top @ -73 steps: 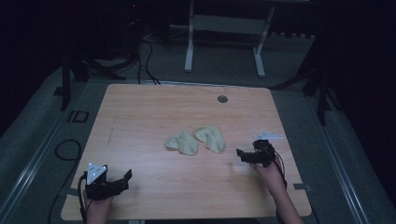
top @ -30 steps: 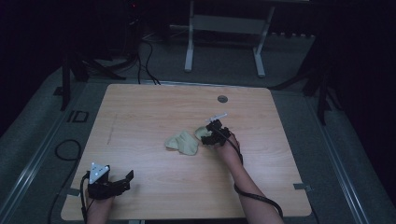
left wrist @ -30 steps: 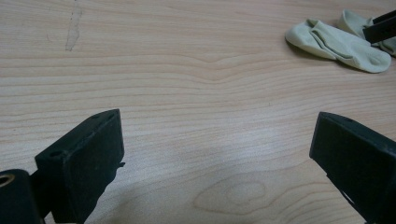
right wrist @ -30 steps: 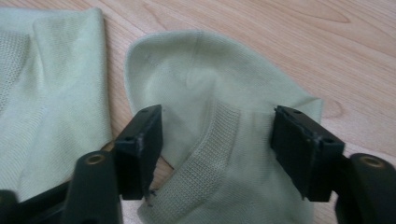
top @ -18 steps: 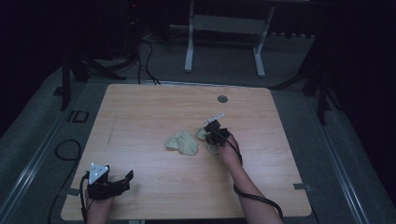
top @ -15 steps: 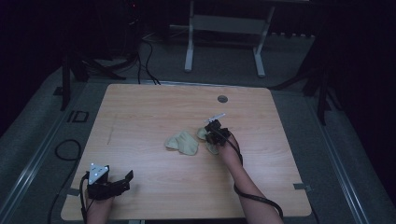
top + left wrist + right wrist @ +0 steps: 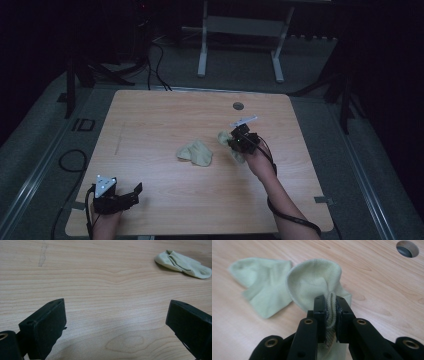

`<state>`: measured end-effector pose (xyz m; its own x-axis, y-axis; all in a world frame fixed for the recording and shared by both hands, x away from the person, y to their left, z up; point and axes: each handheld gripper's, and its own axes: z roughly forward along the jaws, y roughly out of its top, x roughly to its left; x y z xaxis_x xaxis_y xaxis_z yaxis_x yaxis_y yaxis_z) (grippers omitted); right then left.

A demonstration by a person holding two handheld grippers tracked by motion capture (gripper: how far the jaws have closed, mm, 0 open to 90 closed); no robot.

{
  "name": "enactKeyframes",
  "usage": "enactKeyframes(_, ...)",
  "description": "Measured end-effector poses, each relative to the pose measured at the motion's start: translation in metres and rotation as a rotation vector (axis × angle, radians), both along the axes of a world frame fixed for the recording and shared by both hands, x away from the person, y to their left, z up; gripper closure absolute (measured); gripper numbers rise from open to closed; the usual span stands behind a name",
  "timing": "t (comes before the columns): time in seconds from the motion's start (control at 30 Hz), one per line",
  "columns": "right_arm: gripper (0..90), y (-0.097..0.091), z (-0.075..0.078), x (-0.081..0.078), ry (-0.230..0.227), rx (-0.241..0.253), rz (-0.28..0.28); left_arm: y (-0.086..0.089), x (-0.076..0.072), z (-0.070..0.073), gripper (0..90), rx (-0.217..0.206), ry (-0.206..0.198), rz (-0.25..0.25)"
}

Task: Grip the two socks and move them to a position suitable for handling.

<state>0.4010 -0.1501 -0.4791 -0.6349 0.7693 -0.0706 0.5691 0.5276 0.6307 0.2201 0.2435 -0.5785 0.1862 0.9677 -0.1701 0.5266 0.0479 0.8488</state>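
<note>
High view: right gripper at centre-right of the light wooden table, pinching a pale green cotton sock. Second pale green sock lies flat just left of it, apart. Left gripper sits at the near-left corner.

Left gripper view: jaws wide apart, nothing between them; flat sock far off.

Right gripper view: jaws clamped on the sock's cuff, body bulging above, partly lifted.

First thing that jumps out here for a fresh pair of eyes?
The right gripper, right of the table's middle, is shut on a pale green sock. A second sock lies flat mid-table. The left gripper waits open at the near left corner.
</note>
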Motion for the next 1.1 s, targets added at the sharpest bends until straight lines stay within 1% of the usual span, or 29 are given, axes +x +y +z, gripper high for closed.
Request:
enactKeyframes(0.03, 81.3, -0.001, 0.002, -0.005, -0.004, 0.006, 0.014, 0.000, 0.000, 0.000, 2.9, 0.000, 0.000, 0.000)
enactKeyframes(0.07, 81.3, -0.001, 0.002, -0.005, -0.004, 0.006, 0.014, 0.000, 0.000, 0.000, 2.9, 0.001, 0.000, 0.001)
enactKeyframes(0.1, 81.3, -0.002, 0.005, -0.016, -0.006, 0.005, 0.039, 0.000, 0.000, 0.000, 2.9, 0.002, 0.001, 0.001)
enactKeyframes(0.13, 81.3, -0.002, 0.005, -0.021, -0.004, 0.001, 0.063, 0.000, 0.000, 0.000, 2.9, 0.002, 0.004, 0.000)
enactKeyframes(0.17, 81.3, -0.002, 0.005, -0.021, -0.004, 0.001, 0.063, 0.000, 0.000, 0.000, 2.9, 0.002, 0.004, 0.000)
enactKeyframes(0.2, 81.3, -0.001, 0.006, -0.027, -0.002, -0.002, 0.077, 0.000, 0.000, 0.000, 2.9, 0.002, 0.004, 0.000)
enactKeyframes(0.23, 81.2, 0.000, 0.005, -0.042, -0.020, -0.021, 0.100, 0.000, 0.000, 0.000, 2.9, 0.004, 0.005, -0.003)
enactKeyframes(0.27, 81.1, 0.000, 0.005, -0.049, -0.029, -0.020, 0.113, 0.000, 0.000, 0.000, 2.9, 0.003, 0.004, -0.001)
enactKeyframes(0.33, 81.0, -0.001, 0.004, -0.062, -0.055, -0.010, 0.122, 0.001, -0.001, 0.000, 2.9, 0.003, 0.004, 0.000)
enactKeyframes(0.37, 81.0, -0.001, 0.004, -0.062, -0.055, -0.010, 0.122, 0.001, -0.001, 0.000, 2.9, 0.003, 0.004, 0.000)
enactKeyframes(0.4, 81.0, -0.003, 0.002, -0.078, -0.061, 0.015, 0.134, 0.001, 0.000, 0.000, 2.9, 0.002, 0.006, 0.001)
enactKeyframes(0.47, 80.9, -0.004, -0.001, -0.089, -0.066, 0.024, 0.136, 0.000, 0.000, 0.000, 2.9, 0.002, 0.007, -0.001)
enactKeyframes(0.53, 80.9, -0.003, -0.008, -0.102, -0.058, 0.016, 0.152, -0.001, 0.000, 0.000, 3.0, 0.009, 0.007, -0.004)
enactKeyframes(0.57, 80.9, -0.003, -0.008, -0.102, -0.058, 0.016, 0.152, -0.001, 0.000, 0.000, 3.0, 0.009, 0.007, -0.004)
enactKeyframes(0.6, 80.9, -0.002, -0.012, -0.108, -0.046, 0.012, 0.159, -0.001, 0.000, 0.000, 3.0, 0.009, 0.007, -0.004)
enactKeyframes(0.63, 80.8, -0.002, -0.019, -0.118, -0.044, -0.012, 0.166, -0.004, 0.000, 0.001, 3.4, 0.026, 0.013, -0.026)
enactKeyframes(0.67, 80.8, -0.002, -0.022, -0.121, -0.027, 0.002, 0.172, -0.005, 0.000, 0.001, 3.4, 0.040, 0.013, -0.030)
enactKeyframes(0.7, 80.8, -0.001, -0.026, -0.124, -0.012, 0.000, 0.188, -0.005, 0.000, 0.002, 3.4, 0.055, 0.009, -0.031)
enactKeyframes(0.73, 80.8, -0.001, -0.026, -0.124, -0.012, 0.000, 0.188, -0.005, 0.000, 0.002, 3.5, 0.055, 0.009, -0.031)
enactKeyframes(0.77, 80.8, 0.000, -0.032, -0.129, -0.006, -0.010, 0.176, -0.006, -0.001, 0.004, 3.5, 0.065, 0.000, -0.039)
enactKeyframes(0.8, 80.7, 0.001, -0.036, -0.130, 0.006, -0.009, 0.182, -0.007, -0.001, 0.004, 3.5, 0.061, 0.000, -0.041)
enactKeyframes(0.83, 80.6, 0.002, -0.040, -0.132, 0.016, -0.018, 0.185, -0.008, -0.001, 0.004, 3.5, 0.065, 0.001, -0.045)
enactKeyframes(0.9, 79.7, 0.005, -0.049, -0.134, 0.039, -0.020, 0.183, -0.011, -0.001, 0.004, 3.5, 0.071, 0.003, -0.058)
enactKeyframes(0.93, 79.4, 0.007, -0.053, -0.134, 0.047, -0.030, 0.183, -0.012, 0.000, 0.004, 3.4, 0.077, 0.005, -0.065)
enactKeyframes(0.97, 78.8, 0.008, -0.057, -0.134, 0.055, -0.027, 0.177, -0.013, 0.000, 0.004, 3.4, 0.082, 0.006, -0.072)
enactKeyframes(1.0, 77.1, 0.010, -0.061, -0.134, 0.070, -0.013, 0.167, -0.015, 0.000, 0.004, 3.4, 0.087, 0.008, -0.073)
enactKeyframes(1.03, 73.2, 0.012, -0.066, -0.134, 0.090, -0.008, 0.171, -0.015, 0.000, 0.004, 3.4, 0.096, 0.007, -0.070)
enactKeyframes(1.07, 68.5, 0.014, -0.070, -0.134, 0.108, -0.018, 0.187, -0.015, 0.000, 0.004, 3.4, 0.097, -0.001, -0.071)
enactKeyframes(1.1, 68.5, 0.014, -0.070, -0.134, 0.108, -0.018, 0.187, -0.015, 0.000, 0.004, 3.4, 0.097, -0.001, -0.071)
